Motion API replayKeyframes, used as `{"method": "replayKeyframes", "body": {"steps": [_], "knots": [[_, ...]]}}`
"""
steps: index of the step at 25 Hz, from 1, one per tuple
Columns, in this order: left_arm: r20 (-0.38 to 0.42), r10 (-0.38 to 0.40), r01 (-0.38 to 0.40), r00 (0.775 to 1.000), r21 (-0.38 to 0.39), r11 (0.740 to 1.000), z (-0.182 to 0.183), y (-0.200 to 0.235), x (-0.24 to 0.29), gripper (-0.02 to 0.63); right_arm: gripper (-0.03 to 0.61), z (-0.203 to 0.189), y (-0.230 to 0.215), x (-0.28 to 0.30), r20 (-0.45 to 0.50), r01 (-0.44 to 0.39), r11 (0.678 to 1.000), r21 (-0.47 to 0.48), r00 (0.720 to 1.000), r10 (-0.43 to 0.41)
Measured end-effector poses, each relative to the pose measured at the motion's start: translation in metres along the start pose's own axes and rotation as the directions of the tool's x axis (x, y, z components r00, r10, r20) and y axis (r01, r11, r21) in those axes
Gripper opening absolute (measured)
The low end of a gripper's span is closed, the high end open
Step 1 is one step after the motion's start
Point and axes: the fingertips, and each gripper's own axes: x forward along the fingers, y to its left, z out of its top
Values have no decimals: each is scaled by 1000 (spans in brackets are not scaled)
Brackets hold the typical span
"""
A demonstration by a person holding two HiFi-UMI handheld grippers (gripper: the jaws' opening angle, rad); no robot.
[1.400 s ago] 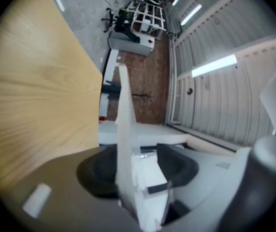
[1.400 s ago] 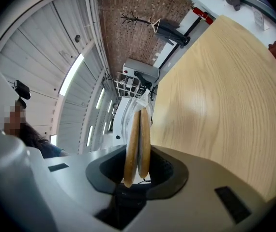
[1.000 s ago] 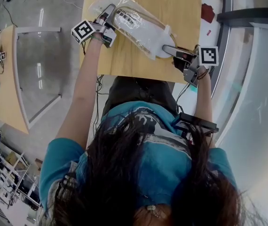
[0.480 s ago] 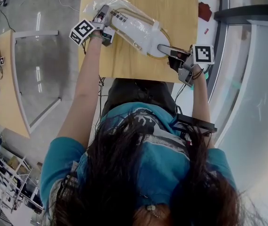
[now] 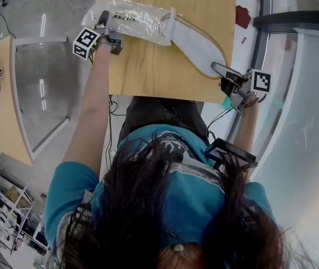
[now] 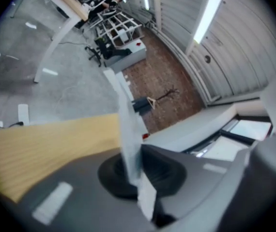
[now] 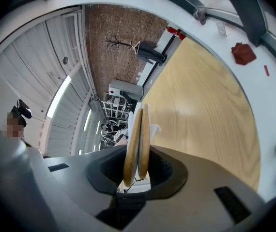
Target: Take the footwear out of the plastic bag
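Clear plastic is being pinched between the closed jaws of the left gripper (image 5: 103, 20); in the left gripper view a thin sheet of the plastic bag (image 5: 128, 18) is being held on edge between the dark pads, with no gap showing beside it; the bag is being held stretched out along the far part of the wooden table (image 5: 148, 66), with dark print showing on its upper face. The footwear (image 5: 196, 42), a pale flat pair with tan soles, is being gripped at its heel end by the right gripper (image 5: 220, 70); in the right gripper view two tan soles are being pressed together on edge between the pads, and the jaws have just been closing further on them. Most of the footwear is being shown bare on the table, slanting from the bag's open mouth toward the near right corner; only its front end is being met by the mouth of the bag, and whether the tip is inside cannot be told. The two grippers are being held well apart, the left at the table's far left edge, the right at its near right corner; a red object (image 5: 244, 14) is being seen on the white ledge (image 5: 243, 38) beside the table, and a second wooden table (image 5: 3, 94) at the far left.
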Motion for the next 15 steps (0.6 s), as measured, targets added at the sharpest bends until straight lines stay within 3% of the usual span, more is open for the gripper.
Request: {"method": "replayKeyframes", "body": {"steps": [4,8,11,15], "knots": [[83,89,-89,993,-1,996,4,18,-9,0,95,23,6,-32,101,44,998,-53,994,-38],[115,157,-151,981,-64,987,-12,31,-11,0,94,48,36,-40,182,-8,994,-112,983,28],[125,162,-149,979,-109,983,-33,29,-8,0,94,65,64,-24,211,-122,981,-152,965,153],[124,169,-152,978,-136,979,-64,20,1,0,94,73,82,32,179,-319,942,-101,926,333]]}}
